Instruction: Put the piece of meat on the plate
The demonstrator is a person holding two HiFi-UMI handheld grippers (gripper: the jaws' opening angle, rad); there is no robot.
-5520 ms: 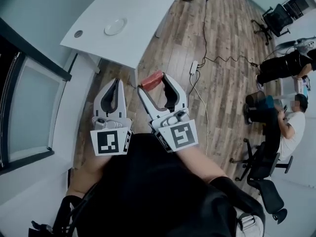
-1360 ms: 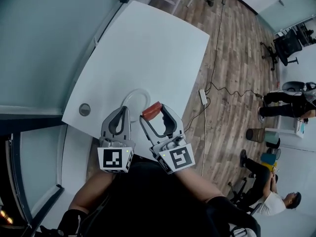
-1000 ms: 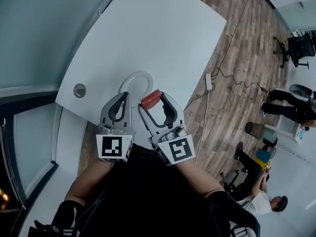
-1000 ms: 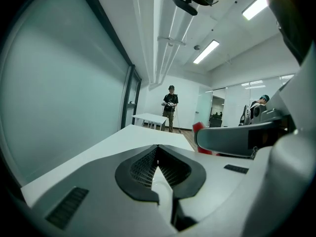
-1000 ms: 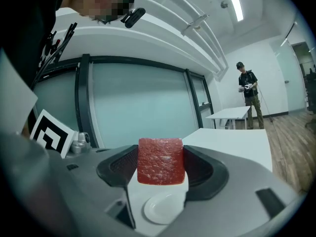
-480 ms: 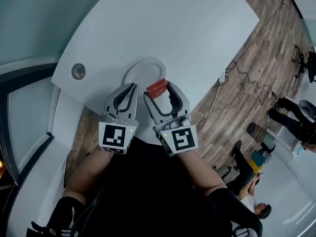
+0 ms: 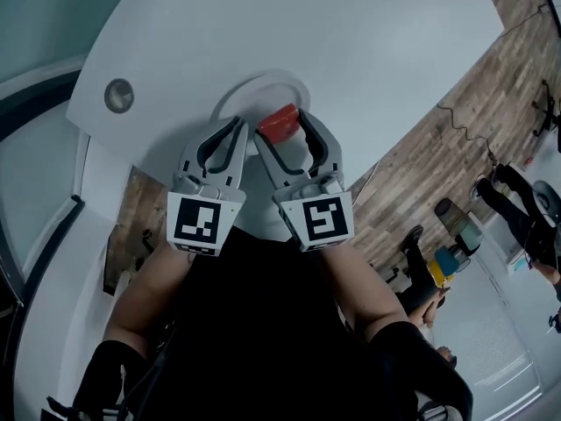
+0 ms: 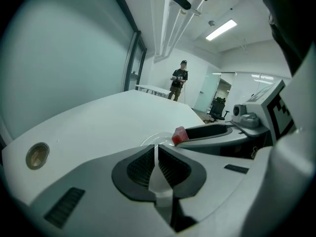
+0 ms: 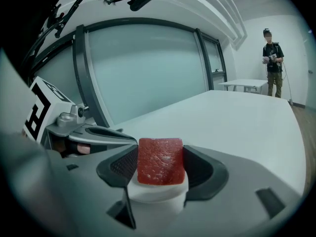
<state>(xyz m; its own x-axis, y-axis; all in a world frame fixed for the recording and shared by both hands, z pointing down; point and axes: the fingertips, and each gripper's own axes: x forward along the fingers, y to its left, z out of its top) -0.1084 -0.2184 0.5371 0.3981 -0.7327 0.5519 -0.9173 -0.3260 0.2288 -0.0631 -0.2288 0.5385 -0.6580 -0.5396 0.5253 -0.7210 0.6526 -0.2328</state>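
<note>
A red block of meat (image 7: 280, 122) (image 9: 160, 160) (image 8: 178, 135) is clamped between the jaws of my right gripper (image 7: 282, 128) (image 9: 160, 168), which is shut on it. The meat hangs just over the white plate (image 7: 244, 97) (image 8: 148, 139) on the white table (image 7: 351, 51). My left gripper (image 7: 238, 128) (image 8: 156, 154) is shut with nothing in it, close beside the right one at the plate's near edge. The jaws hide much of the plate in the head view.
A round grommet (image 7: 118, 95) (image 8: 36, 155) sits in the table's left corner. Wooden floor (image 7: 456, 103) with a cable lies right of the table. A person stands far off (image 9: 272, 60) (image 8: 178, 83); office chairs and seated people are at the right (image 7: 517, 209).
Both grippers have come forward from the floor area to the table, and the meat now hangs over the plate. The right gripper has kept its hold on the meat.
</note>
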